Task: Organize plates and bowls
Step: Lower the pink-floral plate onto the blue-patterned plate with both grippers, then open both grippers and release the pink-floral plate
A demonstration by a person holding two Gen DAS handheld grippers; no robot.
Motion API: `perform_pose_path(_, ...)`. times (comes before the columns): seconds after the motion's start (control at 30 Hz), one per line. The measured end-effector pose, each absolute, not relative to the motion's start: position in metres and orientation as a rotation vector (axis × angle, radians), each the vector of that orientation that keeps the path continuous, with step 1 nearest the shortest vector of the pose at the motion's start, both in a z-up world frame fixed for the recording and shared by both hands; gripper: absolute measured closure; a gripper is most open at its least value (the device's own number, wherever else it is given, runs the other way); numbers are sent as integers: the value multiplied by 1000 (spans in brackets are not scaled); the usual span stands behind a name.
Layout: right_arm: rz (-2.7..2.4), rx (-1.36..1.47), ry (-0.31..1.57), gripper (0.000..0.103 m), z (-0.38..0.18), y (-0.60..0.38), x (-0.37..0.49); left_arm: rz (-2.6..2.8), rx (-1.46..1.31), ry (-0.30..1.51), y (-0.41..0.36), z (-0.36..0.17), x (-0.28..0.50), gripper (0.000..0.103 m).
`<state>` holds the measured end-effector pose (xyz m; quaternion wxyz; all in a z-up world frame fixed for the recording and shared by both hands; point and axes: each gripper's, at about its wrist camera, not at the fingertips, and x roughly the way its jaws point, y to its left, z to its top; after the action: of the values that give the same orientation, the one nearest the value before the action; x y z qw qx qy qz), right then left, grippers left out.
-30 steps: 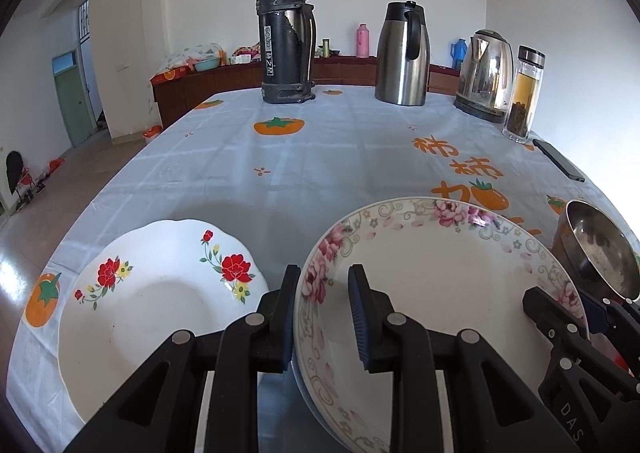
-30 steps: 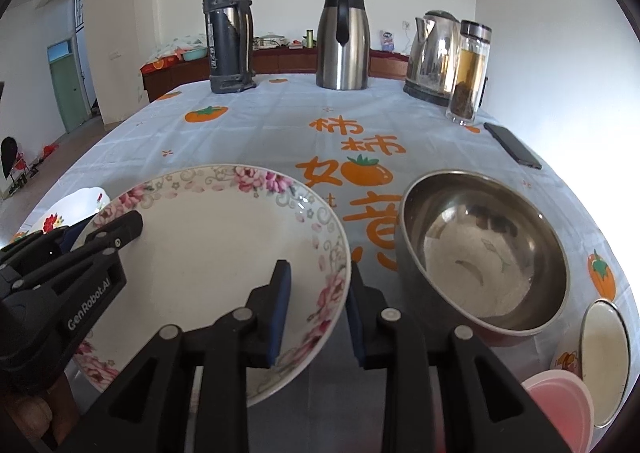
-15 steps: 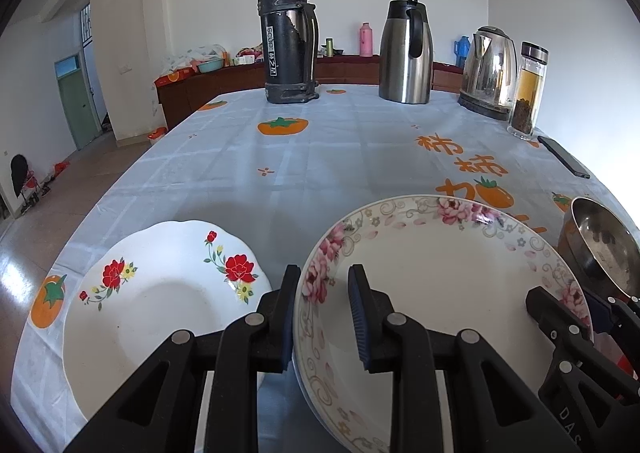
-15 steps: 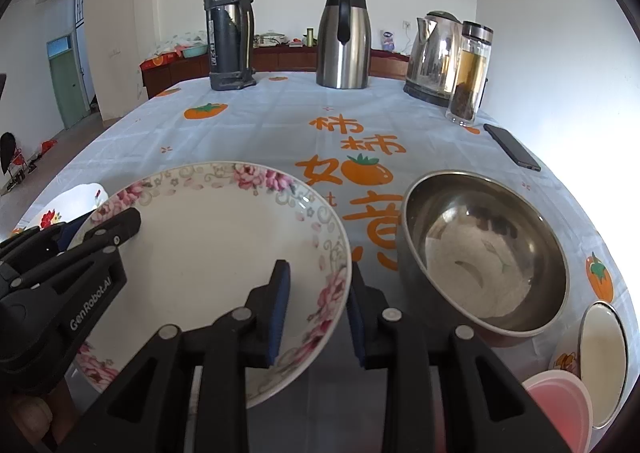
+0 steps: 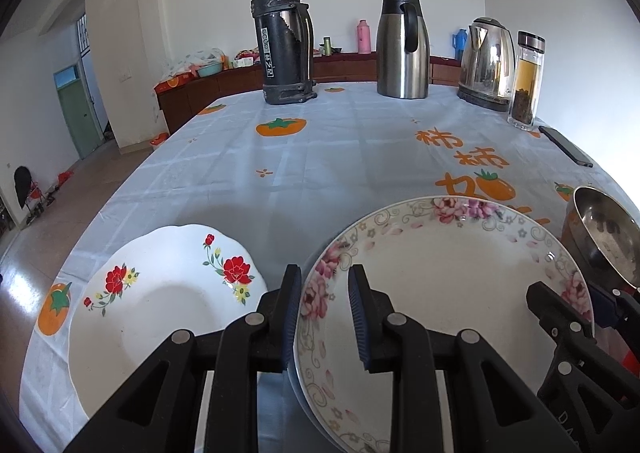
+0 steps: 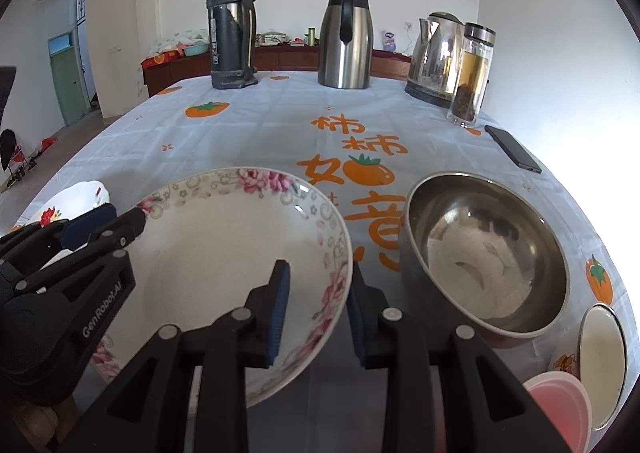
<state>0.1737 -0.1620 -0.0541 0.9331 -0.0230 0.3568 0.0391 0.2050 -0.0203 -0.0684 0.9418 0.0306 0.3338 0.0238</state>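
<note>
A deep plate with pink flowers on its rim hangs between both grippers just above the tablecloth. My left gripper is shut on its left rim, one pad inside and one outside. On the right rim my right gripper is shut the same way. Each gripper also shows in the other's view: the left gripper and the right gripper. A white scalloped plate with red flowers lies to the left. A steel bowl stands to the right.
Along the table's far edge stand a black thermos, a steel jug, a kettle and a glass tea bottle. A phone lies at the right. A small white bowl and a pink container sit at the front right.
</note>
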Motion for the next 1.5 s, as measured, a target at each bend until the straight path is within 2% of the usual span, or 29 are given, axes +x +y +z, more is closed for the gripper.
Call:
perform_pose_path(0.8, 98, -66, 722, 74, -55, -157, 173, 46, 2, 678, -9, -67, 204, 75)
perform_pose_path(1.33, 137, -127, 669, 53, -52, -142, 163, 34, -57, 666, 2, -65, 200, 73)
perform_pose_path(1.43, 141, -114, 657, 53, -50, -144, 162, 46, -79, 632, 6, -61, 194, 65)
perform_pose_path(1.5, 144, -102, 634, 50, -47, -146, 159, 58, -80, 595, 6, -58, 188, 48)
